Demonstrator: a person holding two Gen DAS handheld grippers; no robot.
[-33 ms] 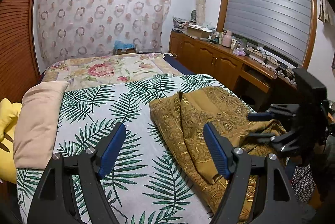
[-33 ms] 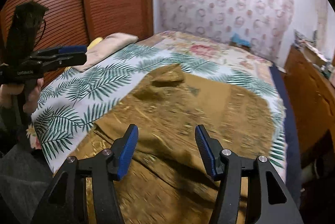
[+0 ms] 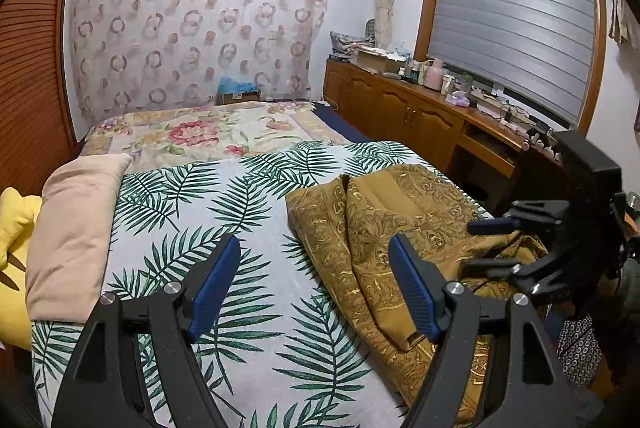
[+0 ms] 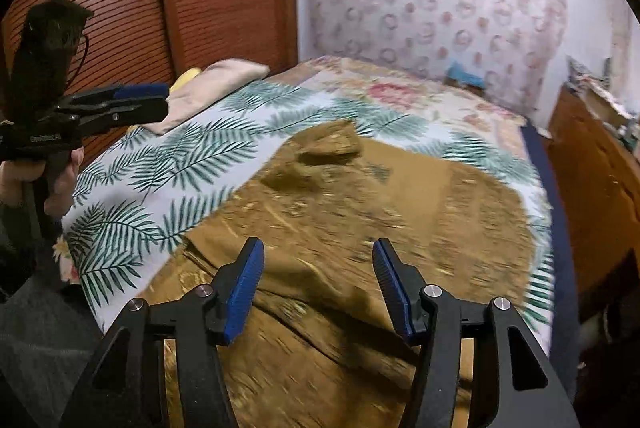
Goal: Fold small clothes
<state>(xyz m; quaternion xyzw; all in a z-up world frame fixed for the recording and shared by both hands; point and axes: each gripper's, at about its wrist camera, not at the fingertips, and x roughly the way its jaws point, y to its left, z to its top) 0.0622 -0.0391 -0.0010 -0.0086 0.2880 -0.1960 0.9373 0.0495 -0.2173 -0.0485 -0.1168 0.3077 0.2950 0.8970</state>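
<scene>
Right gripper [image 4: 318, 288] is opening with nothing between its jaws, the mustard patterned garment [image 3: 400, 228] lies rumpled on the leaf-print bedspread [image 3: 240, 212], left gripper [image 3: 314, 288] hovers wide and empty, so ideally re-grip at a clean edge.

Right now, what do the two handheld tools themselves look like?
Both match: the left tool and right tool have black angular frames with triangular cut-outs, silver pivot screws, and ribbed blue pads on the fingers. Seen side-on, the left tool's body carries small white lettering, too small to read, above a black handle in a hand.
</scene>
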